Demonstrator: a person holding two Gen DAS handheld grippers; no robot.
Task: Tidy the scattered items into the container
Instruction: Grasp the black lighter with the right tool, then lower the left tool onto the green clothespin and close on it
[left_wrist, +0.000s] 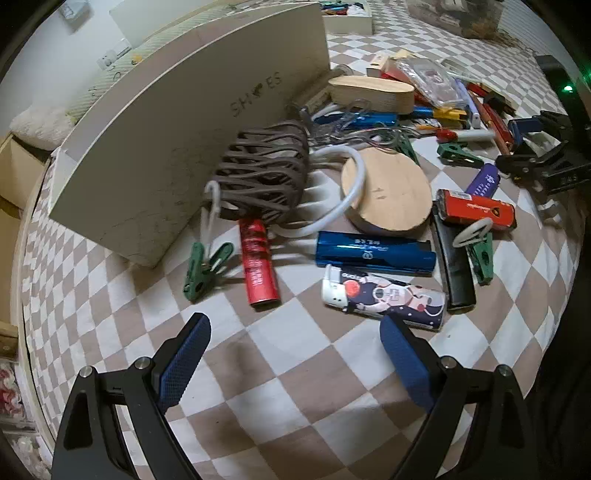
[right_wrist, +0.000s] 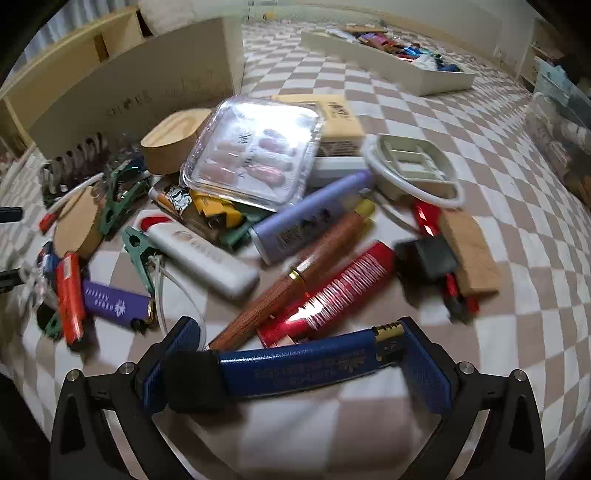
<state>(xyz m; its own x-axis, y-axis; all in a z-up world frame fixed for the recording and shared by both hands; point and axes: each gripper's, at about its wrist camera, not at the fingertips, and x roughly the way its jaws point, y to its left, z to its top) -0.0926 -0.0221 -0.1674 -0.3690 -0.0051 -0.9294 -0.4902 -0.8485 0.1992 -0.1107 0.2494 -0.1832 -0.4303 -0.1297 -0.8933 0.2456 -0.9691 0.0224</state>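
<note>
My left gripper (left_wrist: 295, 354) is open and empty, low over the checkered cloth (left_wrist: 280, 398). Just ahead lie an astronaut-print lighter (left_wrist: 384, 295), a blue lighter (left_wrist: 373, 253), a red tube (left_wrist: 256, 258) and a green clip (left_wrist: 203, 269). My right gripper (right_wrist: 295, 363) is shut on a dark blue lighter (right_wrist: 299, 365), held crosswise by its ends between the pads. Beyond it lies a pile: a red tube (right_wrist: 332, 295), a wooden pen (right_wrist: 295, 273), a white lighter (right_wrist: 207, 258), a purple lighter (right_wrist: 114, 299). The white container tray (right_wrist: 388, 62) with several items stands far back.
A beige shoe box (left_wrist: 192, 122) stands at the left, also in the right wrist view (right_wrist: 140, 85). A clear nail package (right_wrist: 255, 147), wooden oval boxes (left_wrist: 388, 188), a brown mesh object (left_wrist: 266, 173), a white soap dish (right_wrist: 413, 166) and my right gripper (left_wrist: 543, 158) crowd the cloth.
</note>
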